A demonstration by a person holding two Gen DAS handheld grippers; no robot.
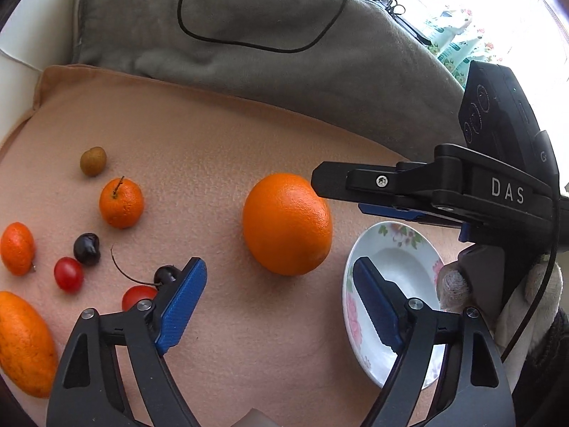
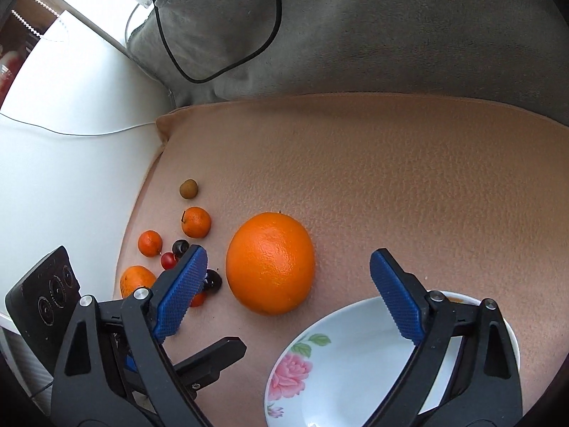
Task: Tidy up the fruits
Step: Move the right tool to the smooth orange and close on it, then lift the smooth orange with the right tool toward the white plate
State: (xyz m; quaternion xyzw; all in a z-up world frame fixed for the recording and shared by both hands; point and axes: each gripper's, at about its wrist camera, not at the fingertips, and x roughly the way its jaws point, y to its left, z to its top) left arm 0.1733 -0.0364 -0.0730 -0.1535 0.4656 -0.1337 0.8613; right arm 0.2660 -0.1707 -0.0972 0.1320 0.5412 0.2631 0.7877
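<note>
A large orange (image 1: 287, 223) lies on the peach cloth (image 1: 220, 149); it also shows in the right wrist view (image 2: 271, 262). My left gripper (image 1: 281, 291) is open and empty just short of it. My right gripper (image 2: 288, 281) is open and empty, its jaws standing either side of the orange, slightly nearer. A floral white plate (image 1: 391, 270) lies right of the orange and shows under my right gripper (image 2: 341, 366). Small fruits lie at the left: a mandarin (image 1: 121, 203), a brown longan (image 1: 93, 161), dark cherries (image 1: 86, 249) and cherry tomatoes (image 1: 68, 274).
A grey blanket (image 1: 249, 53) with a black cable (image 1: 249, 41) lies behind the cloth. More oranges lie at the far left (image 1: 17, 248), (image 1: 25, 343). A white surface (image 2: 71, 163) borders the cloth on the left. Another bowl rim (image 2: 458, 297) lies behind the plate.
</note>
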